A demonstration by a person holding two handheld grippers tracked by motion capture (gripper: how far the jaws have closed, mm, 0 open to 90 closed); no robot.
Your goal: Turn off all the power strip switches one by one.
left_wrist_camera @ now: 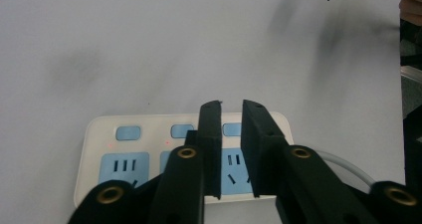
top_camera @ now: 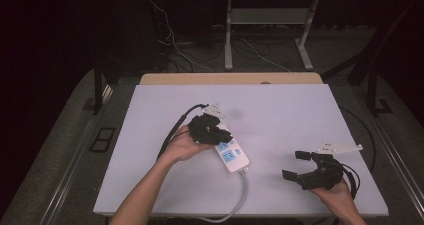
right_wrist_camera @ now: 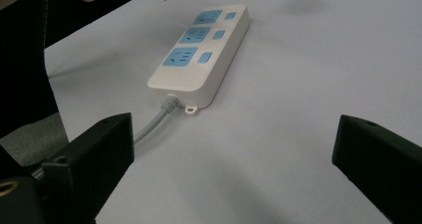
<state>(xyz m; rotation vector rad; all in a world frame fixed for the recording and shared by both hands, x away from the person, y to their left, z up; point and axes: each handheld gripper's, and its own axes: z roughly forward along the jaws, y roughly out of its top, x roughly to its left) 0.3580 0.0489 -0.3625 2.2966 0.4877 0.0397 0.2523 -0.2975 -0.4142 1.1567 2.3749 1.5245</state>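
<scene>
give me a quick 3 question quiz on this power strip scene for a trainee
1. True or false: the right hand-held gripper has its jaws wide apart and holds nothing.
2. How many blue sockets does the power strip have? A) two B) three C) five
3. Which hand-held gripper hangs directly over the power strip?

Key:
1. True. In the right gripper view the jaws stand far apart with bare table between them.
2. B, three, each with a blue switch beside it.
3. The left hand-held gripper, jaws nearly together with only a narrow gap and nothing in it, above the socket face.
</scene>
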